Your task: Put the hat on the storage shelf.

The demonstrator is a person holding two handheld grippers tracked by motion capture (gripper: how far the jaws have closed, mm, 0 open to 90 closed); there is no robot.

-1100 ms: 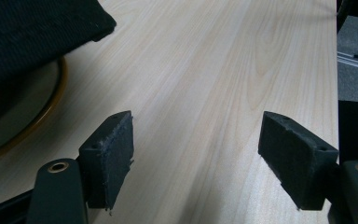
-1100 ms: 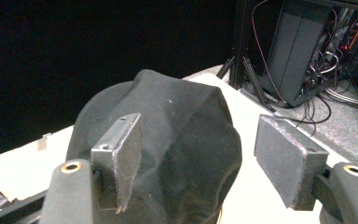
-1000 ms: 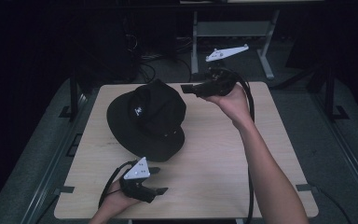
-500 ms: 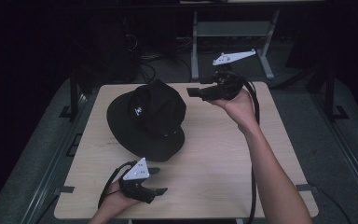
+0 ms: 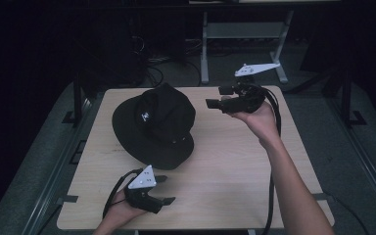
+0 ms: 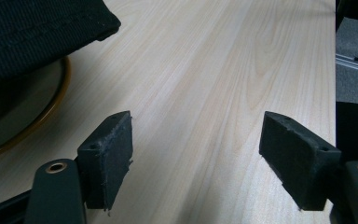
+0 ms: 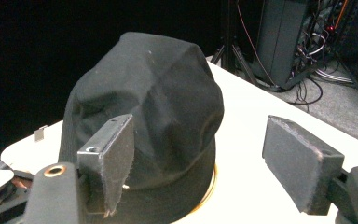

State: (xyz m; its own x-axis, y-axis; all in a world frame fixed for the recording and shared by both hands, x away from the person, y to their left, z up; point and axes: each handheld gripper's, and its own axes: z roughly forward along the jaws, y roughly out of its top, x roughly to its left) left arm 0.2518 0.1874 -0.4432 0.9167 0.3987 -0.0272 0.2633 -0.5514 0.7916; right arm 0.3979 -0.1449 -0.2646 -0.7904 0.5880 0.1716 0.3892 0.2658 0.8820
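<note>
Sitting on the far left part of a pale wooden bench (image 5: 235, 161), a black bucket hat (image 5: 155, 125) is the one thing either gripper could go for. The right gripper (image 5: 221, 98) is raised above the far right of the bench, its jaws apart and empty, pointing left toward the hat, which lies just to its left and lower. In the right gripper view the hat's crown (image 7: 144, 107) rises straight ahead between the spread jaws. The left gripper (image 5: 164, 191) rests low at the near edge, jaws also apart and empty; the hat's near brim (image 6: 37, 42) lies just beyond it, up and to the left in its own view. Both seem close, the left perhaps nearer to the brim.

The hat is soft dark fabric with a creased, rounded crown, a small white mark on its side, and a wide brim lying flat. A thin gold-coloured ring (image 6: 51, 107) shows beneath its edge.
</note>
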